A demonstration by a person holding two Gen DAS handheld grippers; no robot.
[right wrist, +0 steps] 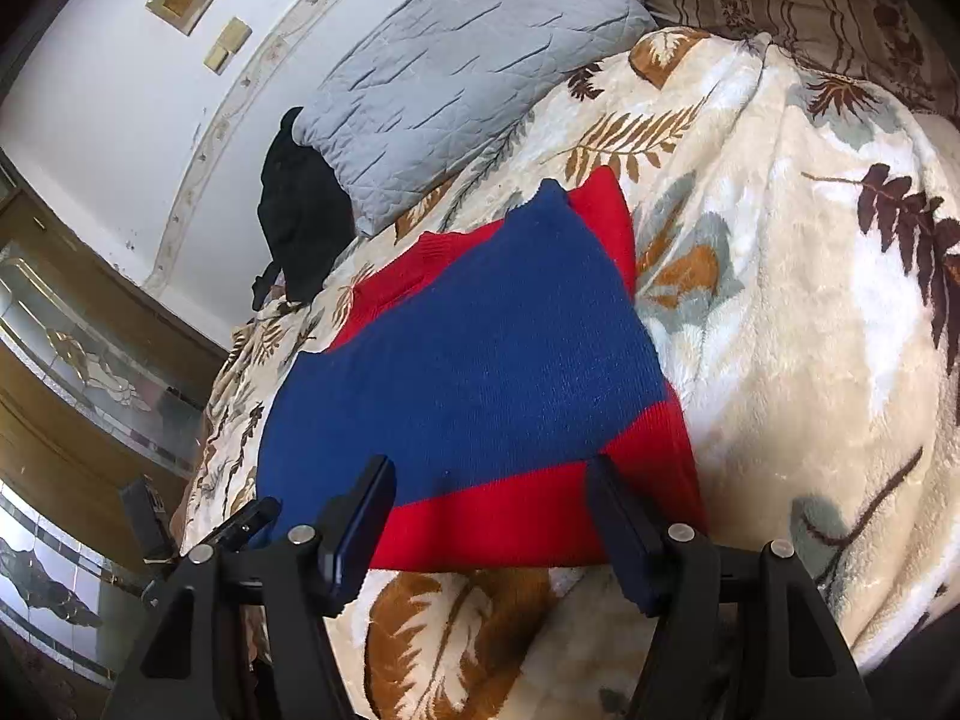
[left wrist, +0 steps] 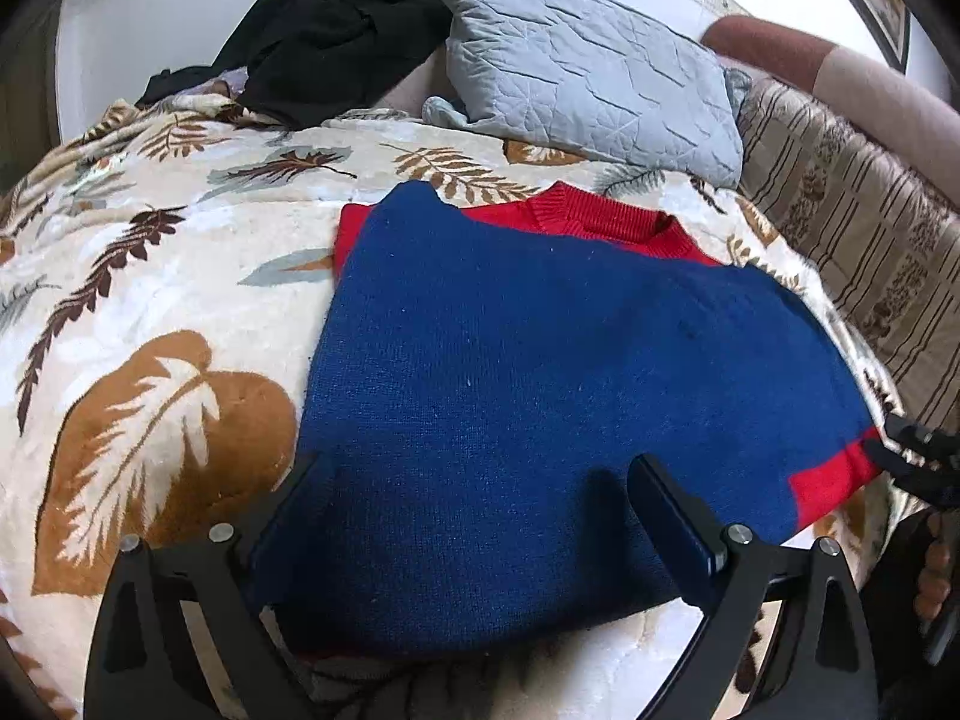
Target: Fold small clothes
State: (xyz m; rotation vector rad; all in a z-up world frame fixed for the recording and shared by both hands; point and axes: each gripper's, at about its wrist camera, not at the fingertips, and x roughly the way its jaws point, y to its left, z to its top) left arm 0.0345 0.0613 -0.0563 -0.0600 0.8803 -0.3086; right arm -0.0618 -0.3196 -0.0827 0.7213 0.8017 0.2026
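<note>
My left gripper stands wide open over the near edge of the blue and red knitted sweater, and my right gripper is about half open above its red hem, neither one holding anything. The sweater lies folded flat on a plush cream blanket with leaf prints. Behind it rest a quilted grey pillow and a crumpled black garment.

The sweater was navy with red trim; the blanket cream with brown leaves; the pillow pale grey.
</note>
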